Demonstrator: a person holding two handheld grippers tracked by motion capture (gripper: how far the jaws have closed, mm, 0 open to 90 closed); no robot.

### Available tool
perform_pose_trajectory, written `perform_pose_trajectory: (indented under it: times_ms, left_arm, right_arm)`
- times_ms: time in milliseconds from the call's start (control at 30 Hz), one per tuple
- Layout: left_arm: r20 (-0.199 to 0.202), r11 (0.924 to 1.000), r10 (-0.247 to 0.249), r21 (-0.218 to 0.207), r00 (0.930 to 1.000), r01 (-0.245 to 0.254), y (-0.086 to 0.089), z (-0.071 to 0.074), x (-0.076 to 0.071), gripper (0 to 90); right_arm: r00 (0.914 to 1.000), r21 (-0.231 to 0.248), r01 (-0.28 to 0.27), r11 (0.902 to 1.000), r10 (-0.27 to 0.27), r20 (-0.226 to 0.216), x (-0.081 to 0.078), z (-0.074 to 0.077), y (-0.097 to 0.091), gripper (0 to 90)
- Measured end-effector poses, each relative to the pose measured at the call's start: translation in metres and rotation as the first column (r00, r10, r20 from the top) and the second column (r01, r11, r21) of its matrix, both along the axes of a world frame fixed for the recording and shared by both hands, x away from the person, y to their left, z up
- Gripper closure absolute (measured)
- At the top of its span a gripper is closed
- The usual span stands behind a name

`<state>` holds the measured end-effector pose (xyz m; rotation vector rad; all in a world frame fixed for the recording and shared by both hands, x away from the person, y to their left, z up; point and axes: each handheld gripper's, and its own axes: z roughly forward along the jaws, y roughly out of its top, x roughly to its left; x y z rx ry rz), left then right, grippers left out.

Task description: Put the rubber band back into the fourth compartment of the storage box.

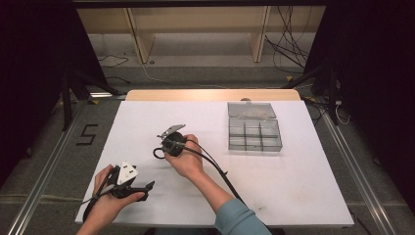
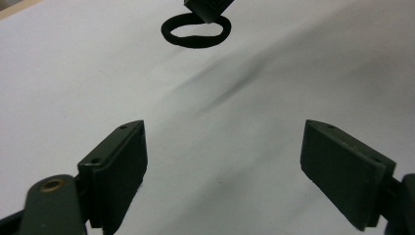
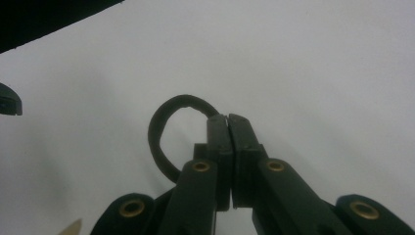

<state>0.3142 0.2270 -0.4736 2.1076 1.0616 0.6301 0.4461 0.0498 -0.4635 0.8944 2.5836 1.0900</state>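
Right hand-held gripper [image 3: 228, 120]: jaws pinched together on a black band [image 3: 161, 132], a small loop like a hair tie; in the right gripper view the loop bulges out to the left of the jaw tips at frame centre, one side of it clamped between the pads; in the high view this hand-held gripper [image 1: 164, 149] sits at centre-left of the frame, band [image 1: 158, 153] hanging at its tip just over or on the white tabletop [image 1: 274, 181], contact unclear; left hand-held gripper [image 2: 222, 161]: jaws wide apart, nothing between them, only bare tabletop; in the high view it [image 1: 142, 187] is at lower left, held in the left hand [image 1: 110, 196], well apart from the band; left gripper view has the band [image 2: 195, 32] at top centre with the right jaw tip on it.

Handling, as a judgement: band looks very light, soft, floppy, probably stretchy; keeps a rough oval but will sag and deform when lifted; not fragile; thin, so it can slip out of a shallow pinch; best hold is across one strand deep on the pads, as now; second hand-held gripper could hook or pinch the opposite side to stretch it.

Further out: clear compartment box [image 1: 255, 134], lid open, upper right of tabletop, compartments look empty; floor marking "5" [image 1: 87, 134] at left.
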Motion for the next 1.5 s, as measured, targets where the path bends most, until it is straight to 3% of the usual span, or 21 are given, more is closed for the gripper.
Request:
perform_pose_trajectory:
  times_ms: [1500]
  left_arm:
    - [0.0, 1.0, 0.0, 0.005, 1.0, 0.0, -0.001, 0.0, 0.0, 17.5]
  right_arm:
    - [0.9962, 0.003, 0.082, 0.9966, -0.083, 0.028, 0.007, 0.017, -0.051, 89.7]
